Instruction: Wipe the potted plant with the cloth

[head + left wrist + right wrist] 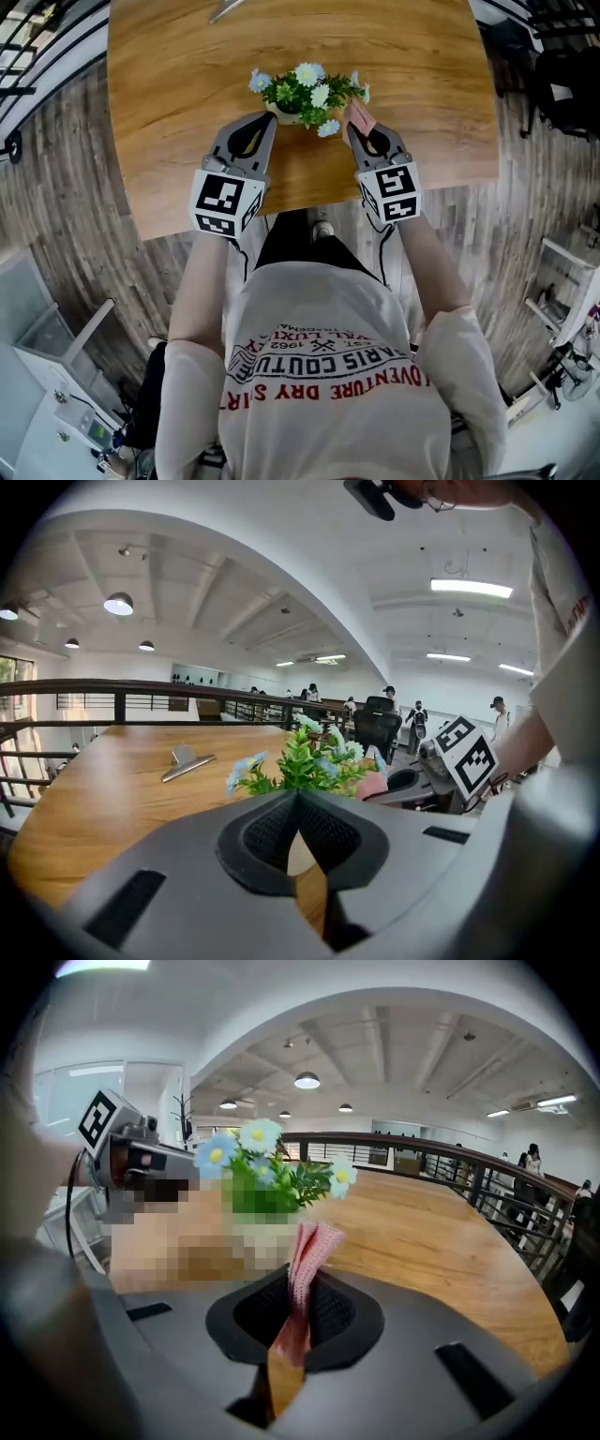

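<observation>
A small potted plant (305,92) with green leaves and white and blue flowers stands near the front of the wooden table (169,112). Its pale pot (287,116) sits just beyond my left gripper (271,115). That gripper is shut with its tips together, at the pot's near left side; I cannot tell if they touch it. In the left gripper view the plant (305,761) rises right behind the tips (298,797). My right gripper (361,131) is shut on a pink cloth (356,112). The cloth (307,1251) sticks up from the jaws, close to the plant's (267,1180) right side.
A metal clip (225,9) lies at the far side of the table, also in the left gripper view (186,761). The table's front edge runs just under both grippers. A railing and a black chair (562,89) stand beyond the table's right side.
</observation>
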### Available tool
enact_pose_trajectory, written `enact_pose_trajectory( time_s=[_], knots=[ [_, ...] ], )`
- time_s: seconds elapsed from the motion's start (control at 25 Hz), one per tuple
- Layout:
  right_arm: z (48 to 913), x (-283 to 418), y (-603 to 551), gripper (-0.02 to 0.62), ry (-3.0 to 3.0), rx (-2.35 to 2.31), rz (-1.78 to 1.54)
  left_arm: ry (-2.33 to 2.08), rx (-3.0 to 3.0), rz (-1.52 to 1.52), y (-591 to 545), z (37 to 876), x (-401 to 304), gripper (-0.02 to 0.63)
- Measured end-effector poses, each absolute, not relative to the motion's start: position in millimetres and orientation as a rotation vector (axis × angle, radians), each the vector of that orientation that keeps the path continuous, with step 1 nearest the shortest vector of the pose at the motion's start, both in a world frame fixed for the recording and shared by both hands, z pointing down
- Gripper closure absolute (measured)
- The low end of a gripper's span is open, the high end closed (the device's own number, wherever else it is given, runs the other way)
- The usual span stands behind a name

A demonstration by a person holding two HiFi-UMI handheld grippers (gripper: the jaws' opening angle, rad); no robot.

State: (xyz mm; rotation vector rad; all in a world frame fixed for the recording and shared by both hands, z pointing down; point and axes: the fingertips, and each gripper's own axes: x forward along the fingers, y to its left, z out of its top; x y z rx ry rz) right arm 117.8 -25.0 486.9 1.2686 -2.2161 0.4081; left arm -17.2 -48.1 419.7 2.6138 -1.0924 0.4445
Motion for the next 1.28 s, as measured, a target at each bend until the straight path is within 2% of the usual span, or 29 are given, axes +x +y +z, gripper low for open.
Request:
enact_pose_trajectory(
  time_s=[0.4, 0.68, 1.28],
  knots=[
    [498.0, 101.7, -80.8, 0.552, -2.204, 1.196, 0.261, -0.932, 2.673, 0.568, -61.1, 445.6, -1.8, 0.591],
    [507.7, 91.5, -83.3, 0.552, -2.201, 1.025, 0.133, -0.895, 2.612, 0.541, -62.9, 449.0, -2.2, 0.591],
    [510.6, 82.1, -41.1, 0.552, -2.228, 0.959, 0.225, -0.916, 2.580, 0.563, -64.3, 450.9, 2.3, 0.591]
  ],
)
